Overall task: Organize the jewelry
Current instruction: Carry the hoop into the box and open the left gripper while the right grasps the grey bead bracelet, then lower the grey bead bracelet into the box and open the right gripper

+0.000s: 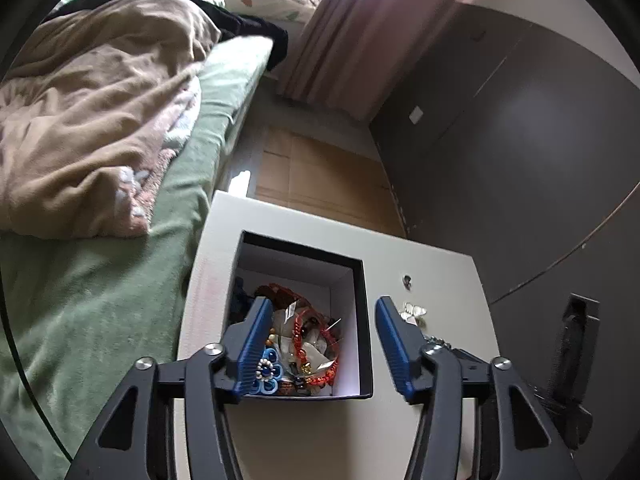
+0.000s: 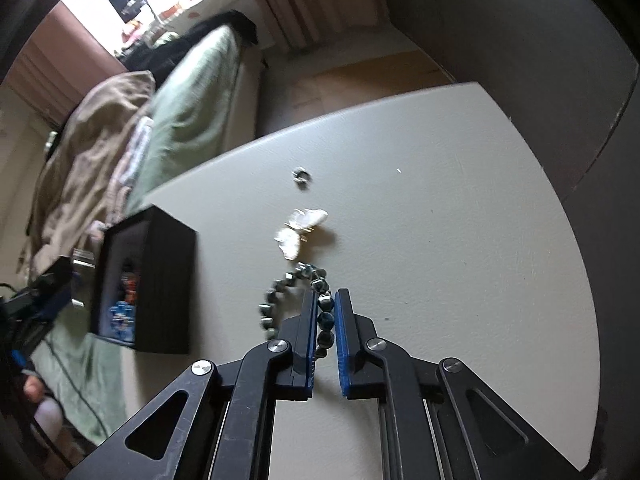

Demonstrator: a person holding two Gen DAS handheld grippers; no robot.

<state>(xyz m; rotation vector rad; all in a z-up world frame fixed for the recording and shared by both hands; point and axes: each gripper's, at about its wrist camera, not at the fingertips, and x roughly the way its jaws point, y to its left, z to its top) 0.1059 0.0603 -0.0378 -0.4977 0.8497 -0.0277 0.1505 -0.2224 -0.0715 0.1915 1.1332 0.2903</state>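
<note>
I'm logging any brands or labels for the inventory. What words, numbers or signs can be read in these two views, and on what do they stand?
No readable text in either view.
Small white tags among the jewelry in the black open-topped box: too small to read.
White wall plate on the dark grey wall: no marking that can be made out.
Dark beaded bracelet, pale butterfly ornament, small silver ring on the white table: no lettering visible.

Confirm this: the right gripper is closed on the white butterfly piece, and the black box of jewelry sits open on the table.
Not quite. The right wrist view shows the right gripper closed on the dark beaded bracelet; the white butterfly piece lies untouched beyond it. The black box does sit open on the table.
</note>
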